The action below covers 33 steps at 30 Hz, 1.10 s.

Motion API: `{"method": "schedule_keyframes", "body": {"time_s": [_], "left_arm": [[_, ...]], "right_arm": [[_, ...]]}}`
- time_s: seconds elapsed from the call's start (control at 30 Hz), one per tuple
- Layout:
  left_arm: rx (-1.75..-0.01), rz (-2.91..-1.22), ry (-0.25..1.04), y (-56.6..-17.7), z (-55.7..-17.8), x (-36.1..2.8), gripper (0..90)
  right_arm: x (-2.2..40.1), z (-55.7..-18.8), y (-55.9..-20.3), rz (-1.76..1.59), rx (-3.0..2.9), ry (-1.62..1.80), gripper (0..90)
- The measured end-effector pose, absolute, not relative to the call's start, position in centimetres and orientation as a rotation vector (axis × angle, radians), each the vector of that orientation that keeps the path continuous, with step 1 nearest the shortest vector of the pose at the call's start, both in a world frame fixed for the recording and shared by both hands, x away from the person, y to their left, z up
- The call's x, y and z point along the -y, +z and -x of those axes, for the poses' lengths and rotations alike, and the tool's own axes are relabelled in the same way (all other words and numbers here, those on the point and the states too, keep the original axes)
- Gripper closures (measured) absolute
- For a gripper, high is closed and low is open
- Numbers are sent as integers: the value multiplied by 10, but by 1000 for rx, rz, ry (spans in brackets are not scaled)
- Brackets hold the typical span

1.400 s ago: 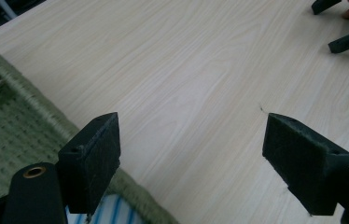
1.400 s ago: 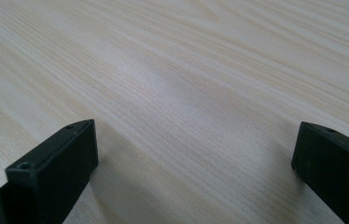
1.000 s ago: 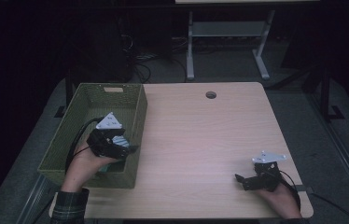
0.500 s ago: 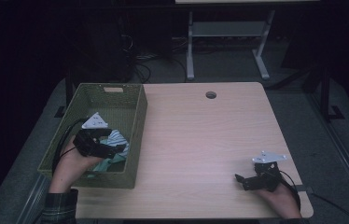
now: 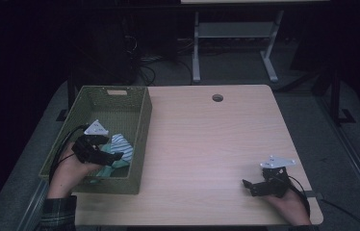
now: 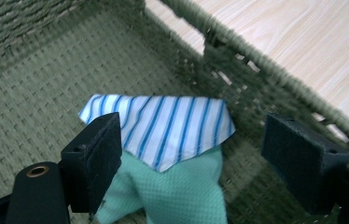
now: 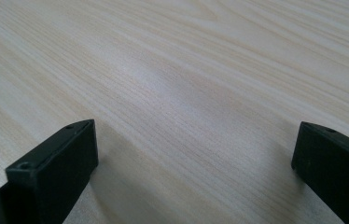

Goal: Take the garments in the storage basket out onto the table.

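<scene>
Lowered deeper into the basket (image 5: 139, 130), the left claw (image 6: 196, 154) hangs spread, the striped cloth (image 6: 163, 126) lying between its jaws.

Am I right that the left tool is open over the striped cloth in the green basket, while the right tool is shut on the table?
Not quite: the right tool is open, its jaws wide apart over the bare table, as the right gripper view shows. The rest holds: the left tool is open over the striped cloth in the green basket.
</scene>
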<state>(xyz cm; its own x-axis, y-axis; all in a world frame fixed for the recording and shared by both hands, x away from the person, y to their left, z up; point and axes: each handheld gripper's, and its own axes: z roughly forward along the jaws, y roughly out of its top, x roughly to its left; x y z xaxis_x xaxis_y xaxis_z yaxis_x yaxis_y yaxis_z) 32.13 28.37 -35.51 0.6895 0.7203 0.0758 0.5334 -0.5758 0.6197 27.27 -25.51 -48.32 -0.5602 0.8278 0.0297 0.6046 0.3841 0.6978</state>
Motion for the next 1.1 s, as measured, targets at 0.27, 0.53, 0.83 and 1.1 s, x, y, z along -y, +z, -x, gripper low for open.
{"method": "schedule_keyframes", "body": {"time_s": [0.27,0.53,0.83,1.1], "left_arm": [[-1010,-2340,424,-365,-326,-290,195],[-1039,-2375,401,-370,-329,-290,214],[-1009,-2397,410,-369,-334,-293,215],[-975,-2479,363,-377,-346,-292,204]], "right_arm": [[255,-273,-483,-1251,-2324,967,1],[255,-273,-483,-1251,-2325,967,1],[255,-273,-483,-1254,-2322,966,1],[255,-273,-483,-1256,-2320,966,1]]}}
